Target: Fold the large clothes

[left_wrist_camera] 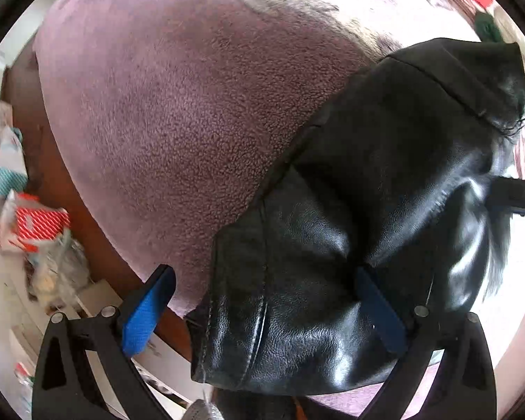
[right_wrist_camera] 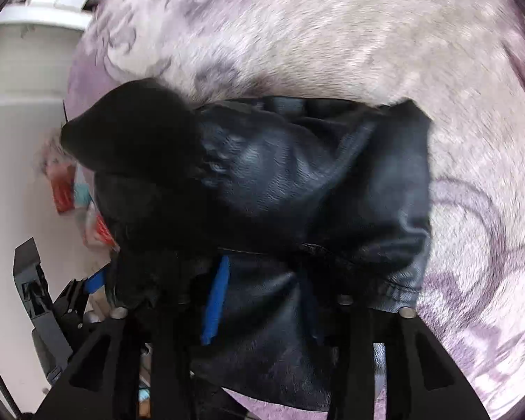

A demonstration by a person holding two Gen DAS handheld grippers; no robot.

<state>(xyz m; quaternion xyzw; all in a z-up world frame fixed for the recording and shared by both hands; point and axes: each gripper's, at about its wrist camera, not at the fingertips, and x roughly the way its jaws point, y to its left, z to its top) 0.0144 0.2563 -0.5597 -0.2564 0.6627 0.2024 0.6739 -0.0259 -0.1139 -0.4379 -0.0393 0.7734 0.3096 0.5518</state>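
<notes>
Lighting you had: bright daylight, overexposed at upper right of the left view. Glare streaked the black leather jacket (left_wrist_camera: 350, 245). Motion blur smeared the patterned blanket (right_wrist_camera: 332, 35) in the right view. Fisheye bending and dark vignette ringed both frames.

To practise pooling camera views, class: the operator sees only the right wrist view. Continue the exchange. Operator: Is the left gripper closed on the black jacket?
Observer: No, the left gripper is open; one blue pad sits clear of the jacket.
Operator: What lies past that pad?
Observer: Plain purple fleece, then a brown edge.
Operator: Anything beyond the edge?
Observer: Red-and-white packets.
</notes>
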